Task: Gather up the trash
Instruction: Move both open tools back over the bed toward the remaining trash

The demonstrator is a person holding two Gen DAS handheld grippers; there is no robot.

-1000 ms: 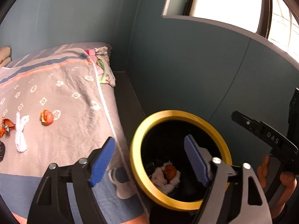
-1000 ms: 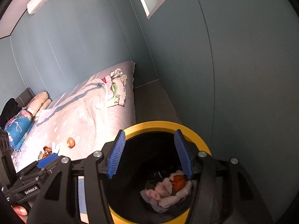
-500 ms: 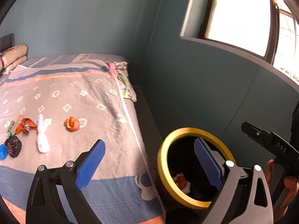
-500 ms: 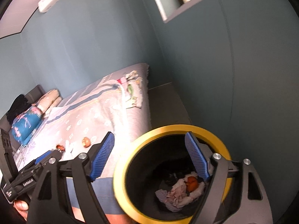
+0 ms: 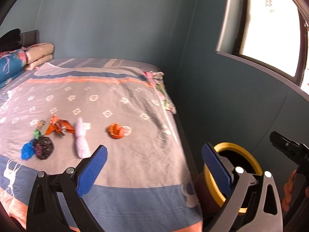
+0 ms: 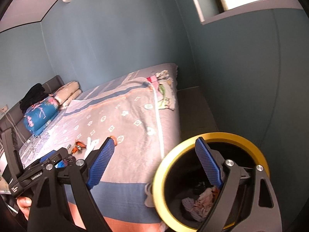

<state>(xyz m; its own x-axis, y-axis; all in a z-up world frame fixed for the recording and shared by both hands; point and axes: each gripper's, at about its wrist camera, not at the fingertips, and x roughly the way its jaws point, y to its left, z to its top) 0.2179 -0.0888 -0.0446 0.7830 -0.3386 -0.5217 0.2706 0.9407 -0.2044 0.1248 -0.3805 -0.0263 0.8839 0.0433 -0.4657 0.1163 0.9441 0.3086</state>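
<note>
Trash of several kinds is seen lying on the grey patterned bedspread, left of centre in the left wrist view: a curled orange fruit peel, a twisted white tissue, a crumpled orange snack wrapper, a dark crumpled plastic bag and a blue scrap touching it. Compared with a second earlier, both views have been swung away from the black bin with the yellow rim, which had filled the middle of each frame and is now pushed to the lower right; the bed and its litter have been brought toward the centre. Crumpled pale tissues are seen at the bottom of the bin in the right wrist view. The left tongs are held wide apart with nothing between the blue pads, having widened over the last second. The right tongs are opening at this moment, likewise with nothing gripped. This is judged to mean that one drop into the bin has been completed and a return to the bed has been begun; five pieces are still to be collected, so the task is taken to be only partly done. The orange peel, nearest the bed's right edge, is judged the likeliest next pick.
</note>
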